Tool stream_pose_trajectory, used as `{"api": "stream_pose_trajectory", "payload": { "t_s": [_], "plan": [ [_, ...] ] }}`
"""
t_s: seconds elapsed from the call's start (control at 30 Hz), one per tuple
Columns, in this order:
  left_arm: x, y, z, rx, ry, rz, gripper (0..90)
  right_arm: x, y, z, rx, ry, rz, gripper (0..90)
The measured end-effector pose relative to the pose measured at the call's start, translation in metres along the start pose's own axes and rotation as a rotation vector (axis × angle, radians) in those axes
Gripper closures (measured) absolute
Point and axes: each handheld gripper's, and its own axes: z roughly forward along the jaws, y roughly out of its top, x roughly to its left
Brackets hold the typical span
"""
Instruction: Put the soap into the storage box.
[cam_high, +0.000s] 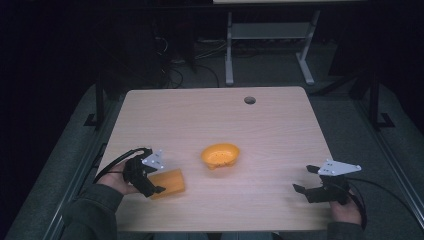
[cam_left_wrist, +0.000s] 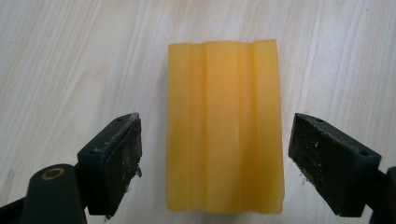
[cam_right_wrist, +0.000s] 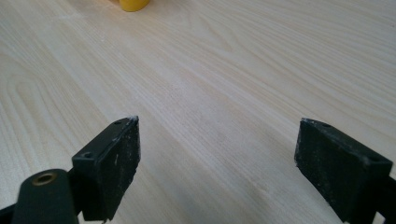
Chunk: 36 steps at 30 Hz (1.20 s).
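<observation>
An orange ridged block (cam_high: 169, 183) lies flat on the wooden table (cam_high: 220, 125) near the front left. My left gripper (cam_high: 156, 175) hovers over it, open, one jaw on each side of the block (cam_left_wrist: 225, 135) without touching it. An orange bowl (cam_high: 220, 155) sits upright near the table's middle. My right gripper (cam_high: 306, 179) is open at the front right, low over bare wood, with nothing between its jaws (cam_right_wrist: 217, 168). The bowl's base (cam_right_wrist: 134, 4) peeks in at the top edge of the right gripper view.
A round cable hole (cam_high: 250, 100) is in the table near its far edge. A white desk frame (cam_high: 270, 40) stands on the floor beyond the table. Dark floor and cables surround the table.
</observation>
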Motion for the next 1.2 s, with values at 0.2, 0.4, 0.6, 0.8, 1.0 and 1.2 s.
{"api": "stream_pose_trajectory", "payload": {
  "t_s": [0.2, 0.4, 0.6, 0.8, 1.0, 1.2],
  "plan": [
    [0.001, 0.004, 0.011, 0.038, -0.025, 0.002, 16.7, 0.000, 0.000, 0.000, -0.003, 0.001, 0.000, 13.7],
    [0.003, 0.006, 0.018, 0.060, -0.054, 0.006, 16.9, 0.000, 0.000, 0.000, -0.001, 0.004, 0.001, 13.7],
    [0.002, 0.009, 0.024, 0.081, -0.065, 0.012, 16.9, 0.000, 0.000, 0.000, -0.003, 0.006, 0.000, 13.7],
    [0.004, 0.010, 0.033, 0.116, -0.083, 0.019, 17.1, 0.000, 0.000, 0.000, -0.005, 0.008, -0.001, 13.7],
    [0.006, 0.011, 0.038, 0.130, -0.099, 0.023, 18.7, 0.000, 0.000, 0.000, -0.005, 0.010, -0.004, 13.7],
    [0.007, 0.010, 0.041, 0.135, -0.110, 0.024, 18.7, 0.000, 0.001, -0.001, -0.011, 0.012, -0.006, 13.7]
  ]
}}
